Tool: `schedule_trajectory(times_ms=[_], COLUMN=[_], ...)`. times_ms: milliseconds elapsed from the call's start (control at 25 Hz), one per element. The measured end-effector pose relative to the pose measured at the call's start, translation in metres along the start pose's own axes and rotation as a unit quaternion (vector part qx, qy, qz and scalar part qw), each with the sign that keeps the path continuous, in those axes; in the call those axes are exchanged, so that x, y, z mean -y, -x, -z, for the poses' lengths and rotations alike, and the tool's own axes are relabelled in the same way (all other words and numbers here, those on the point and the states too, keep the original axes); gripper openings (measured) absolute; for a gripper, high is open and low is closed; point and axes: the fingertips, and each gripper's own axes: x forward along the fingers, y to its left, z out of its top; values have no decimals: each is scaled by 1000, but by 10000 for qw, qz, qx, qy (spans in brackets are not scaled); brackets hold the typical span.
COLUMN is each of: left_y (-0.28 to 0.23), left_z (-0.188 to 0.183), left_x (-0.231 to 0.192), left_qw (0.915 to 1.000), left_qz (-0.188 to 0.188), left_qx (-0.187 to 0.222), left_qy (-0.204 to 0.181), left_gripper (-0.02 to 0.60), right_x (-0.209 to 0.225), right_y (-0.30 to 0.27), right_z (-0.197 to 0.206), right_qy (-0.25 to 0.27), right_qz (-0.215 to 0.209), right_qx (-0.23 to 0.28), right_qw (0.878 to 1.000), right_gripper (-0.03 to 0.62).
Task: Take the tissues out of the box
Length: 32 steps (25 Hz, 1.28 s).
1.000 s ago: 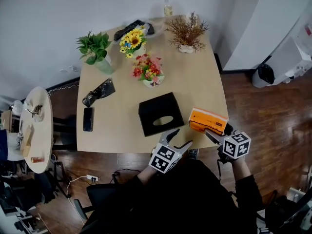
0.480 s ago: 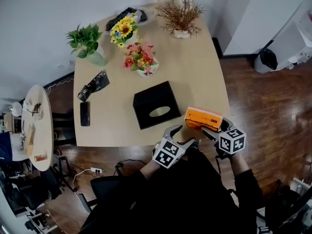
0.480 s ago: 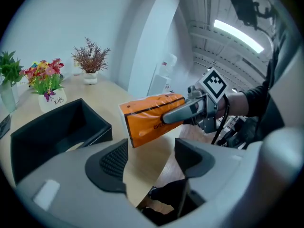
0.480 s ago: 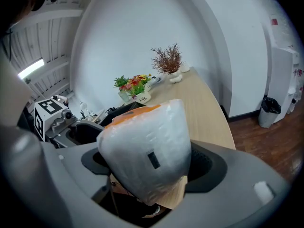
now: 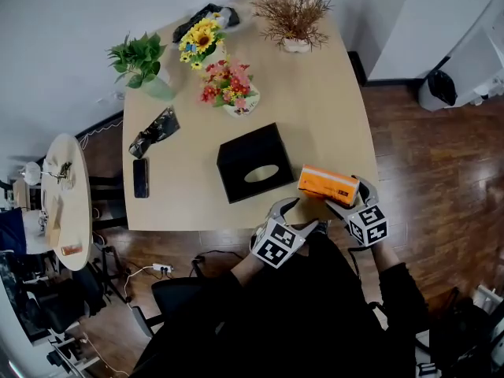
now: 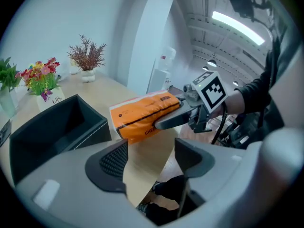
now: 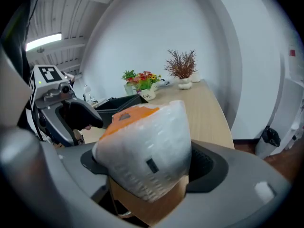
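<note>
At the table's (image 5: 331, 109) lower right edge, the right gripper (image 5: 343, 198) clamps one orange tissue pack (image 5: 324, 183), just right of the single black box (image 5: 244, 152), whose contents I cannot make out. The left gripper (image 5: 298, 215) hangs over the near edge, jaws apart, empty. Bare tabletop lies at mid-frame, and four plants (image 5: 228, 85) crowd the top.

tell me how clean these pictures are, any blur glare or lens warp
Head view: sharp and evenly lit, the edges of the table only slightly bowed. Left gripper view: heavy fisheye with black corners; the ceiling light glares at top right. Right gripper view: same fisheye, and the tissue pack sits so close to the lens that its white end looks soft and washed out.
</note>
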Motion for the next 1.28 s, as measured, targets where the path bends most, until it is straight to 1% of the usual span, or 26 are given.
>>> schedule_trajectory(times_ms=[160,280,440,680,720,800,840,920,1000,1040,1160,1280], left_y=[2,5,9,25,29,43,54,83,117,135,187,225], left_z=[3,7,6,-16,-21,-38,-49,-76,-102,-114,-147,-168], left_x=[0,-2,-6,-13,-16,-23,-28,-38,-48,-51,-54,-49], left_qw=[10000,9999,9998,9991,9987,9964,9936,9836,9699,9622,9375,9151], left_qz=[-30,-82,-125,-220,-257,-440,-595,-936,-1244,-1396,-1841,-2146], left_qx=[-37,-47,1,302,387,700,948,1535,2088,2333,2951,3388], left_qy=[39,89,182,204,197,165,141,129,176,170,-96,-410], left_gripper=[293,293,293,293,293,290,268,222,193,183,164,149], right_x=[5,4,-1,-17,-22,-33,-39,-51,-65,-73,-100,-128], right_y=[-6,1,18,42,46,55,61,71,82,87,102,112], right_z=[24,27,5,-62,-76,-104,-117,-143,-172,-186,-227,-266], right_qy=[340,506,574,694,757,889,954,1084,1231,1317,1573,1683], right_qz=[57,68,45,34,23,16,18,-1,-41,-72,-238,-457], right_qx=[-481,-499,-153,535,683,1014,1177,1465,1737,1882,2330,2789], right_qw=[9982,9974,9982,9961,9948,9909,9885,9833,9771,9732,9594,9444], right_gripper=[466,465,465,463,455,399,359,254,147,110,59,10])
